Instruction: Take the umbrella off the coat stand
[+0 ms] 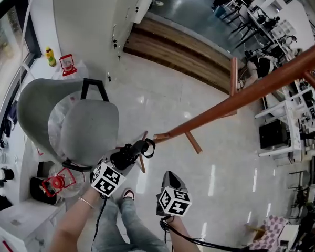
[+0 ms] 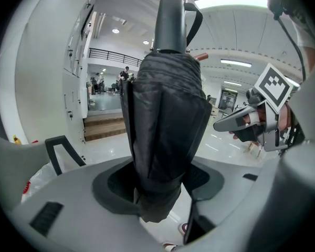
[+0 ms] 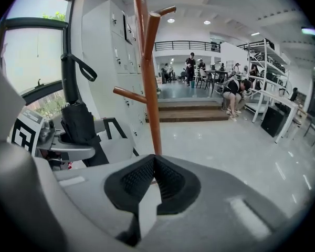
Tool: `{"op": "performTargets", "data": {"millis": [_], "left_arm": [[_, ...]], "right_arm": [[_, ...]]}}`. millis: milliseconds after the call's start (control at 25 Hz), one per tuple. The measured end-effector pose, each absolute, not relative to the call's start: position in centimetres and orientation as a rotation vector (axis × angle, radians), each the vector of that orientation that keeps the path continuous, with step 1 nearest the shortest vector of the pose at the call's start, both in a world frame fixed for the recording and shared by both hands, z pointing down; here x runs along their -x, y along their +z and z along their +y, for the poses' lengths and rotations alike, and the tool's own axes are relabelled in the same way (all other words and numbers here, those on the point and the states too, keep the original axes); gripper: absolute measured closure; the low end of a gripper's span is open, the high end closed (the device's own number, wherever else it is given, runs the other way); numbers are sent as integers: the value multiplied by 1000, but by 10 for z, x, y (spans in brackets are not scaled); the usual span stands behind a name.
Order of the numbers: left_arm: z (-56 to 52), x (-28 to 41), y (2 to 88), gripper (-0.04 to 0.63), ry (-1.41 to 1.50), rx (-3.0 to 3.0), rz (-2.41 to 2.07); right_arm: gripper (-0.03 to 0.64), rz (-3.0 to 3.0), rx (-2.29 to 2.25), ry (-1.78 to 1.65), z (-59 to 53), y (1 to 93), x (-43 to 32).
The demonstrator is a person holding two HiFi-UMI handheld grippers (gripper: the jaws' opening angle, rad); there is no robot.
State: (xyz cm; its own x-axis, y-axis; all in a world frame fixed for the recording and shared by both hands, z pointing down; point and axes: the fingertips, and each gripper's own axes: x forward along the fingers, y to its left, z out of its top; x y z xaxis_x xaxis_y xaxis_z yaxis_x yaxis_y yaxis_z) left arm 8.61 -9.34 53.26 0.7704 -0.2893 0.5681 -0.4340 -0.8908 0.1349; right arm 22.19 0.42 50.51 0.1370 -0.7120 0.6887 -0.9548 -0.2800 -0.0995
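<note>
A black folded umbrella stands upright between the jaws of my left gripper, which is shut on its canopy. Its handle and strap point up. From above, the umbrella sticks out ahead of the left gripper, close to the foot of the wooden coat stand. In the right gripper view the umbrella hangs clear to the left of the stand's pole and its pegs. My right gripper is shut on nothing and points at the pole; it also shows in the head view.
A grey chair stands just left of the left gripper. White lockers and a windowsill with small items lie beyond it. Wooden steps run behind the stand. Desks and people are farther right. My legs and a shoe are below.
</note>
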Motion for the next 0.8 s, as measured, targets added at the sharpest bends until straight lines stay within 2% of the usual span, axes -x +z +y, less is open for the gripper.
{"op": "performTargets", "data": {"millis": [800], "left_arm": [[-75,-89,355,359,686,-2650,-944]], "right_arm": [[612,-1689,-2281,626,8,354,-309]]}}
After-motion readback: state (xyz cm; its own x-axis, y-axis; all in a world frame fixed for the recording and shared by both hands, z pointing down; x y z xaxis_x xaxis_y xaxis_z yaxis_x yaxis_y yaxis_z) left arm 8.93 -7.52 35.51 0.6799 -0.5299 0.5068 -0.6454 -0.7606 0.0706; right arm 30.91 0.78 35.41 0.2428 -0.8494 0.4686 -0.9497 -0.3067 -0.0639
